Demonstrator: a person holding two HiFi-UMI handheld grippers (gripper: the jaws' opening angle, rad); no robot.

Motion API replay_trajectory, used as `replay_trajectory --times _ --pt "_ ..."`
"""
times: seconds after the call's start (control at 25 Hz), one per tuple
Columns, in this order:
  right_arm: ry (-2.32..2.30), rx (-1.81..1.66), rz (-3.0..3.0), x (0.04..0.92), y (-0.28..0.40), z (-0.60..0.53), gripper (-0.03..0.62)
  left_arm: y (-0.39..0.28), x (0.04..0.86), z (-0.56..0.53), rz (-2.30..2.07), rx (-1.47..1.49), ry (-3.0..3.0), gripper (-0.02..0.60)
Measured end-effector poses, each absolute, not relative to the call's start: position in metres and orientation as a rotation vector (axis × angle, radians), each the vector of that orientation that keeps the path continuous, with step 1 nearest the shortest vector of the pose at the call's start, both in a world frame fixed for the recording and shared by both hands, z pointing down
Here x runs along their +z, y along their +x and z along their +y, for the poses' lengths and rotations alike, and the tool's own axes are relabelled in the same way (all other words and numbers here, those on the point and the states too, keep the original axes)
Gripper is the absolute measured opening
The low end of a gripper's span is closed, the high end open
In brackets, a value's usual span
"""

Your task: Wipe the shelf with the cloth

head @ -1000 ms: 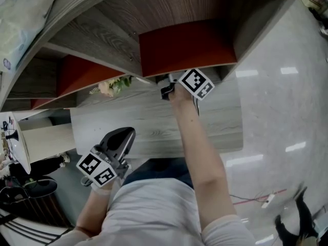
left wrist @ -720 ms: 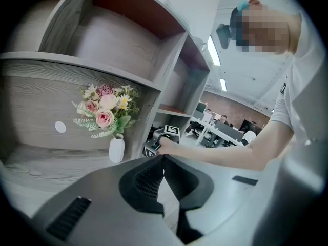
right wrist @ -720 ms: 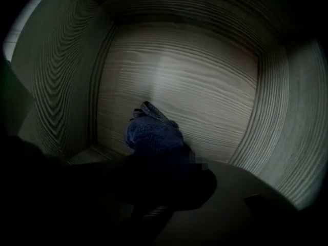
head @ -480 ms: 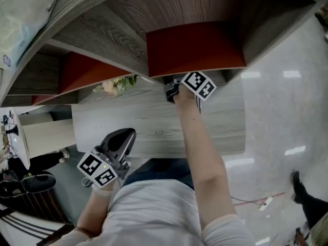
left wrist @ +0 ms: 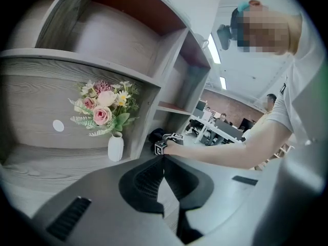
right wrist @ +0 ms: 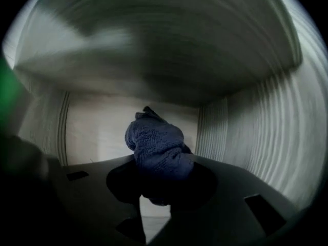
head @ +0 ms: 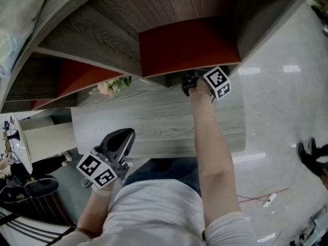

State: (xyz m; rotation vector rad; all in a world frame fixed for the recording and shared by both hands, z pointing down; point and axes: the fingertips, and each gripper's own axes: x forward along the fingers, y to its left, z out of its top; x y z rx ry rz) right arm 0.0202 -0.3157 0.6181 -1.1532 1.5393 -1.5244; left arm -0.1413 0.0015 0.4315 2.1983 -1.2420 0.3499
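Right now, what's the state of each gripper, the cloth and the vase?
left gripper: shut, empty, away from the shelf.
right gripper: shut on cloth, inside a shelf compartment.
cloth: bunched, clamped between the right jaws.
vase: upright on the shelf, holding flowers.

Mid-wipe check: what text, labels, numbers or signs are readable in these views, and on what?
No readable text anywhere.
Marker cubes: black-and-white square patterns only, no letters.
Pale bag at the head view's top left: faint print, too blurred to read.
Round white disc: blank.
Cloth: no label shows.
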Motion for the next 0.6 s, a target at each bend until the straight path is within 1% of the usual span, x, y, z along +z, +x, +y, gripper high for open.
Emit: replay_trajectory --times 0.2,0.32,0.6 --pt "-1.173 -1.449 1.429 0.613 0.056 -0.324 0.106 -0.134 0.431 -0.002 -1.221 0.359 2.211 0.015" --pt "-1.149 -1.417 1.458 0.605 0.058 -0.324 0.106 -0.131 0.431 -0.003 -1.211 0.362 2.22 0.015" --pt "-1.067 -1.333 1.545 0.553 0.045 -0.324 0.106 -0.13 0.428 -0.002 -1.2 0.355 2.235 0.015"
